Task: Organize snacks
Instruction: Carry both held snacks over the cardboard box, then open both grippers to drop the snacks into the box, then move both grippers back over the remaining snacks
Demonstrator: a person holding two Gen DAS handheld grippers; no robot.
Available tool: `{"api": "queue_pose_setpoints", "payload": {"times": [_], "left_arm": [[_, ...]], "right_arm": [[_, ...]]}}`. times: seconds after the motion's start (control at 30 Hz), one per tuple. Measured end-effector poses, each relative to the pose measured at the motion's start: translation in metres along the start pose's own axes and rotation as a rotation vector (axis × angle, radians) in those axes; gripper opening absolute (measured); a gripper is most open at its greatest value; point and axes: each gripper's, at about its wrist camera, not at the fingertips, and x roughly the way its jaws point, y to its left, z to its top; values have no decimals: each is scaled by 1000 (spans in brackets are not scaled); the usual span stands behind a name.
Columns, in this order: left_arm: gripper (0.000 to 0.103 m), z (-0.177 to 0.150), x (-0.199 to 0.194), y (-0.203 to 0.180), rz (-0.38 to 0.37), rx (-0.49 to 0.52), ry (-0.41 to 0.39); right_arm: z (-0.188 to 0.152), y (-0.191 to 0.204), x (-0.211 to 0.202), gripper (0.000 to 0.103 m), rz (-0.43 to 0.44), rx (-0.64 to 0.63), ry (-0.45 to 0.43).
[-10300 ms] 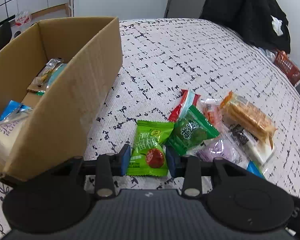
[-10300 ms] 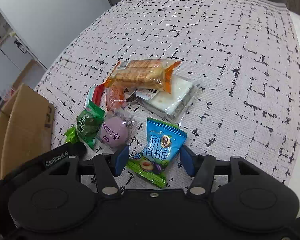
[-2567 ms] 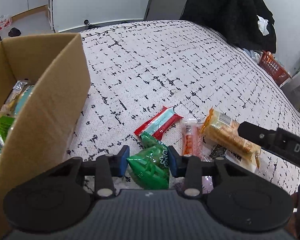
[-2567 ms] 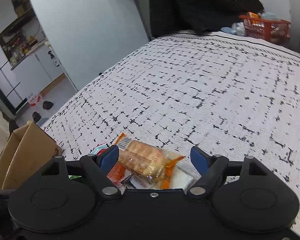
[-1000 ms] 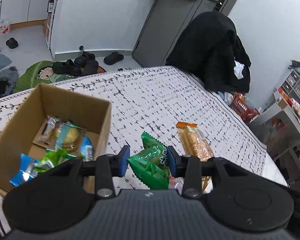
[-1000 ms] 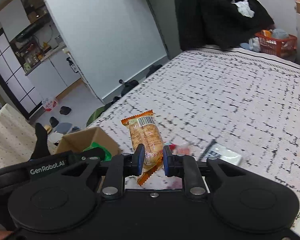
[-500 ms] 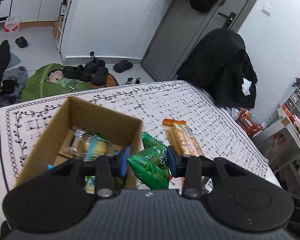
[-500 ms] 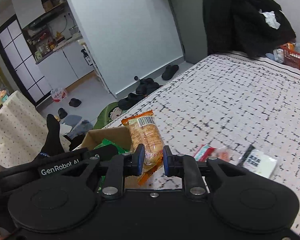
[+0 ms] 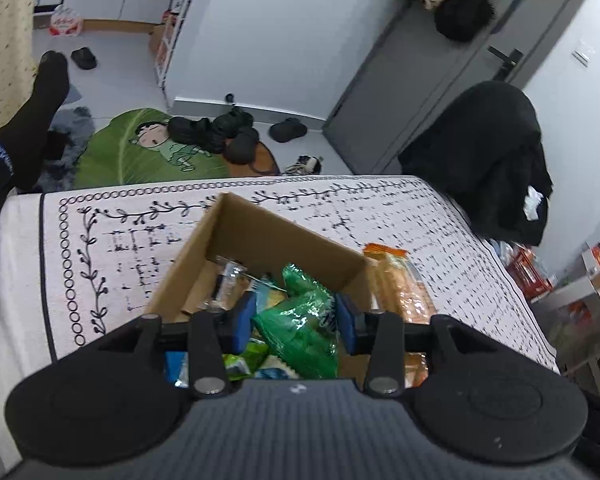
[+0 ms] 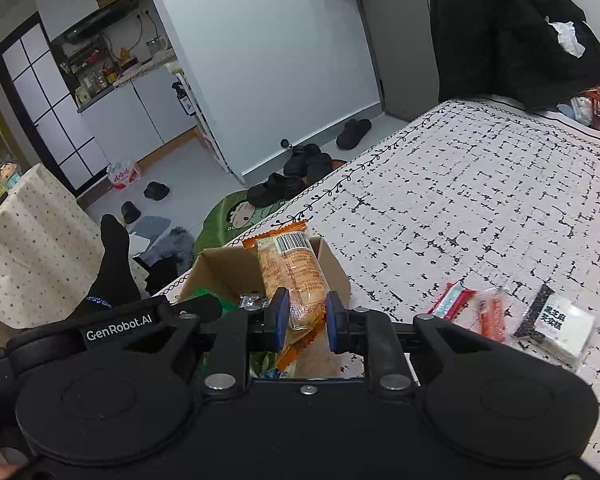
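Pale blue-grey walls (image 9: 284, 40) meet a light floor (image 10: 180, 168) strewn with dark slippers (image 9: 220, 136) on a green cartoon mat (image 9: 140, 152). A grey door (image 9: 420, 92) stands beside a chair draped in black clothing (image 9: 488, 160). White kitchen cabinets (image 10: 132, 120) line the far room, perhaps under cluttered shelves.

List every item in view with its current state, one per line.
Cardboard box: open, partly filled with snacks.
Green packet: between the left gripper jaws, which have just been opening, over the box.
Orange biscuit pack: clamped in the right gripper.
Red-and-white bar, sausage pack, white cake pack: lying on the bed.
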Motion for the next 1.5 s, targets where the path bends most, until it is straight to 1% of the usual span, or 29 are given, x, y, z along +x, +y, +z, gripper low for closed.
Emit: {"api": "queue_pose_setpoints", "payload": {"times": [0.07,0.13,0.2,0.27,0.3,0.37,0.47,0.5,0.53,0.67,0.73,0.8,0.87,0.9,0.93,0.97,1.1,1.17,1.23,1.3,1.5], "left_arm": [[46,1,2,5,2,-22,7],[54,1,3,8,10,-31,11],[59,1,3,10,22,-34,12],[62,1,4,12,28,-41,17],[64,1,5,12,31,-45,23],[68,0,6,12,40,-47,31],[76,-1,6,10,50,-42,35],[81,-1,6,9,53,-41,38],[83,-1,6,7,53,-40,40],[87,-3,6,1,51,-27,48],[89,-5,5,-3,58,-13,44],[90,-7,3,-9,58,5,41],[91,-9,2,-15,53,26,40],[93,-10,1,-18,50,36,40],[97,-12,1,-21,45,48,40],[98,-14,0,-25,40,59,39],[103,-23,0,-41,41,100,45],[103,-26,-2,-48,38,121,31],[103,-29,-3,-55,43,139,24],[103,-31,-3,-61,42,160,27],[103,-44,-5,-81,5,208,49]], "right_arm": [[0,3,3,19,1,2,5],[2,4,6,19,4,5,8],[4,6,9,20,17,17,11],[7,5,12,26,42,41,17],[7,5,12,27,40,46,12],[7,5,11,33,26,36,11],[3,0,7,34,14,39,13],[2,-3,6,34,10,41,16],[1,-6,4,36,6,43,20],[-5,-18,-5,48,-10,51,15],[-8,-24,-10,50,-21,54,15],[-11,-31,-15,55,-30,60,15],[-14,-37,-20,70,-48,59,9],[-16,-39,-23,73,-59,57,5],[-17,-43,-25,80,-70,57,3],[-19,-46,-28,85,-82,59,0],[-24,-62,-39,92,-109,73,-8],[-26,-71,-44,98,-128,81,-13],[-29,-81,-50,102,-145,96,-15],[-32,-92,-55,103,-162,114,-19],[-40,-121,-65,103,-200,151,-27]]}}
